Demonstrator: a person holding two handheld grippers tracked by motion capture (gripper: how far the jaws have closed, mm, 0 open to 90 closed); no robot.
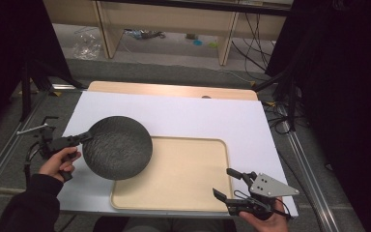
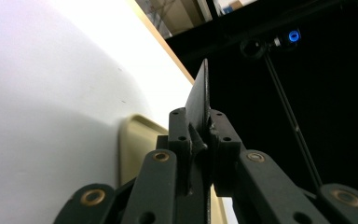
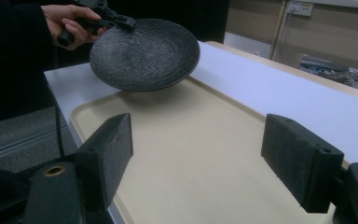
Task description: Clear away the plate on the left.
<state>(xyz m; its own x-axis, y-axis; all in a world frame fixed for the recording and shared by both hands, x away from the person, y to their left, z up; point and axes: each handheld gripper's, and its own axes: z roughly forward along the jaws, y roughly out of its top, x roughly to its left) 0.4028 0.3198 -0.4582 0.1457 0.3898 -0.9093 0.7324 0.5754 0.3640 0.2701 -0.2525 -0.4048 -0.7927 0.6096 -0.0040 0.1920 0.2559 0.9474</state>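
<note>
A round black textured plate (image 1: 118, 147) hangs tilted above the left part of the beige tray (image 1: 183, 179), its shadow falling on the tray. My left gripper (image 1: 86, 137) is shut on the plate's left rim, held by a hand at the table's left side. In the left gripper view the plate (image 2: 200, 95) shows edge-on, pinched between the two pads (image 2: 179, 130). The right gripper view has the plate (image 3: 144, 53) in the air over the tray's (image 3: 200, 154) far end. At the tray's near right corner my right gripper (image 1: 227, 182) stands open, nothing between its jaws.
A white sheet (image 1: 207, 118) covers the table, with a wooden strip (image 1: 174, 90) along the far edge. Metal rails run down both sides. Cables and a shelf frame lie on the floor beyond. Dark curtains close in on the left and right.
</note>
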